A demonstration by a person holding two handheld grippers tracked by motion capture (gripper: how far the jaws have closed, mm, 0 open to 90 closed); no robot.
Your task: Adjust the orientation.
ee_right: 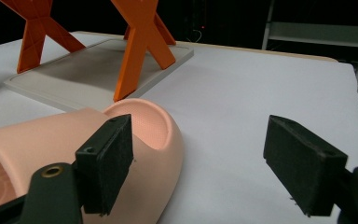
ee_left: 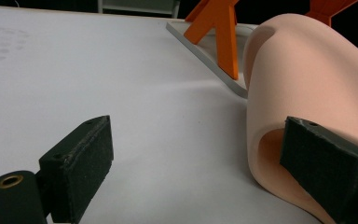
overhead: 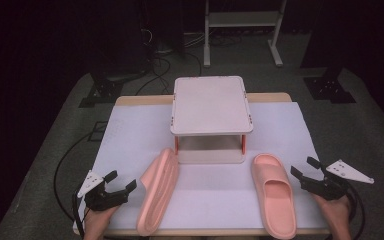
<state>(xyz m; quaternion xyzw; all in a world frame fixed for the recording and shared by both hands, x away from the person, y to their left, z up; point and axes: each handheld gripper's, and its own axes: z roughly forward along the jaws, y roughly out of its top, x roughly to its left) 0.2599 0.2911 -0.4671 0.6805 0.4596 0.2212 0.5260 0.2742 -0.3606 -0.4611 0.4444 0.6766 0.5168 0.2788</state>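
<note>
Two pink slide sandals lie on the white table cover. The left sandal (overhead: 158, 189) (ee_left: 307, 88) rests on its side, its sole edge up. The right sandal (overhead: 275, 192) (ee_right: 70, 144) lies flat, strap toward the shelf. My left gripper (overhead: 116, 189) (ee_left: 200, 172) stands open just left of the left sandal, its right jaw against the sandal's side. My right gripper (overhead: 306, 172) (ee_right: 205, 163) stands open beside the right sandal, with its left jaw over the strap end and nothing between the jaws.
A small white two-tier shelf (overhead: 211, 105) on orange X-legs (ee_right: 142, 42) stands at the middle back of the table. A white cloth (overhead: 130, 140) covers the table. Cables (overhead: 160, 65) and a metal rack (overhead: 242, 30) sit on the floor behind.
</note>
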